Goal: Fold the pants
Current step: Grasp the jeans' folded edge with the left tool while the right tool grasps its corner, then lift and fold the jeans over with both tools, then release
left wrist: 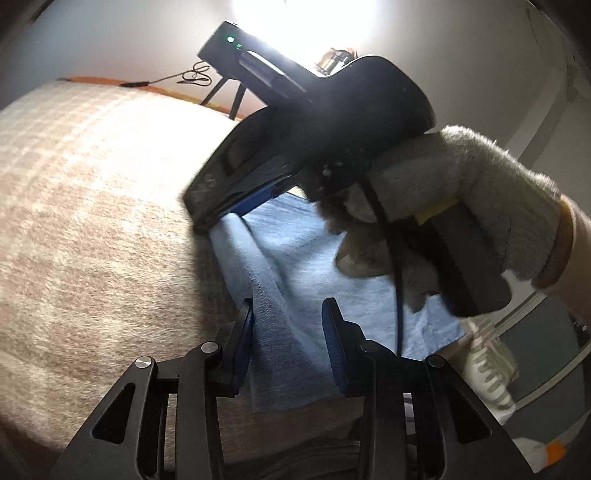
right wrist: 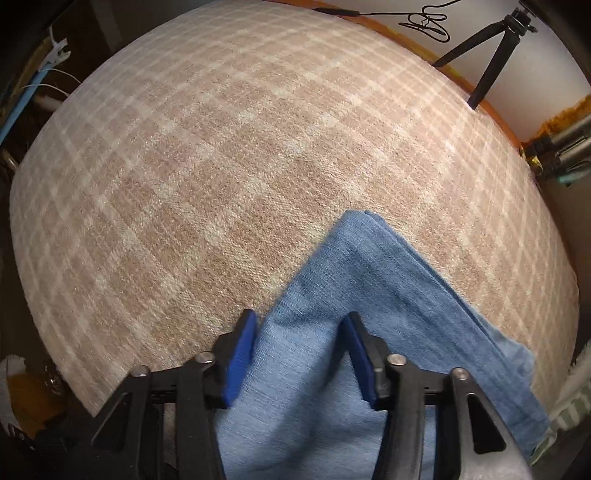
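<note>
Light blue denim pants [right wrist: 373, 295] lie folded on a beige plaid blanket [right wrist: 221, 166]. In the right wrist view my right gripper [right wrist: 301, 354] is open, its blue-padded fingers straddling a raised fold of the denim. In the left wrist view my left gripper [left wrist: 290, 343] is open over the pants [left wrist: 291, 266], with cloth between its fingers. The right gripper's black body [left wrist: 332, 122], held by a gloved hand [left wrist: 480, 199], fills the upper right of that view and hides much of the pants.
A black tripod [right wrist: 491, 48] and a cable [right wrist: 424, 18] stand at the blanket's far edge by an orange border. A black device with a green light [left wrist: 236, 51] is behind the tripod. Clutter lies past the blanket's left and right edges.
</note>
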Demonstrator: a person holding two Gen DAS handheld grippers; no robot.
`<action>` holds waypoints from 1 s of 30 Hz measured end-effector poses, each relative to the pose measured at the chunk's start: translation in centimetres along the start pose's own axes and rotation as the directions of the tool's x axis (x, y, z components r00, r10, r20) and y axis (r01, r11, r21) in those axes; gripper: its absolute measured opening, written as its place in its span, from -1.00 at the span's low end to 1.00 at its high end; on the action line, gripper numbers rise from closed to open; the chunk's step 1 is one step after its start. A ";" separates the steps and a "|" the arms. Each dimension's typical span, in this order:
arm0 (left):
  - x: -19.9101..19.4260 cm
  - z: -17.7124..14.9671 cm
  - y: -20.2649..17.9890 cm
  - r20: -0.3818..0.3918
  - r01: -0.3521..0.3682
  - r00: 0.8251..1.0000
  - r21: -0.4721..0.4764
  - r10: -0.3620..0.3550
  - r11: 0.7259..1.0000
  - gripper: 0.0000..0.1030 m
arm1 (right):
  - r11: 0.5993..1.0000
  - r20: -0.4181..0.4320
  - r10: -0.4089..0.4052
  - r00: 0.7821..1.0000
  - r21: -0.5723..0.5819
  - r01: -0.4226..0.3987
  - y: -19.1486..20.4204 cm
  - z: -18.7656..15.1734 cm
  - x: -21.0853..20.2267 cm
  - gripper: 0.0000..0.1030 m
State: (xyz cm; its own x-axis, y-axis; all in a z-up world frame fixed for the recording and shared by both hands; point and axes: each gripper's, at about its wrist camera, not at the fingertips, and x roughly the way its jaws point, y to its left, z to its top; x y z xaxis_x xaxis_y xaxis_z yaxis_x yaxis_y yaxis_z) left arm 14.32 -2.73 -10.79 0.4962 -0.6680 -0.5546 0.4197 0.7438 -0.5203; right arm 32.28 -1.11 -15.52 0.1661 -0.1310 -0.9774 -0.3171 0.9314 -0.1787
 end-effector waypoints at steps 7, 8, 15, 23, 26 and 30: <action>1.9 0.3 0.3 -0.070 -0.021 0.997 -0.062 0.017 0.998 -0.04 | 0.995 0.028 0.087 0.996 0.053 -0.088 -1.8 -0.7 -1.0 -0.69; 2.1 0.4 0.4 -0.076 -0.018 0.997 -0.078 0.012 0.997 -0.06 | 0.991 0.043 0.111 0.993 0.072 -0.114 -2.3 -0.9 -1.3 -0.73; 2.1 1.1 -0.3 -0.049 0.013 0.999 -0.062 -0.016 0.998 -0.60 | 0.949 0.161 0.227 0.960 0.185 -0.256 -6.8 -3.3 -3.3 -0.90; 1.7 3.0 -4.7 -0.022 0.060 0.998 0.055 -0.059 0.997 -0.68 | 0.878 0.327 0.310 0.893 0.261 -0.400 -11.3 -6.9 -7.5 -0.93; 1.8 3.7 -6.5 -0.018 0.089 0.996 0.095 -0.088 0.992 -0.68 | 0.849 0.385 0.326 0.863 0.282 -0.447 -13.1 -7.9 -8.7 -0.93; 2.0 4.8 -9.1 -0.022 0.132 0.991 0.137 -0.130 0.982 -0.68 | 0.822 0.452 0.322 0.832 0.302 -0.483 -15.7 -10.0 -10.1 -0.94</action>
State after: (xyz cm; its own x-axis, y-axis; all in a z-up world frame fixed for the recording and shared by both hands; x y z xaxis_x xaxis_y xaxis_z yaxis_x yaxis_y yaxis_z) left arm 15.11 -10.67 -4.07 0.4204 -0.7595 -0.4965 0.5813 0.6455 -0.4953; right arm 26.27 -17.80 -3.99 0.4584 0.3446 -0.8192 -0.0585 0.9315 0.3590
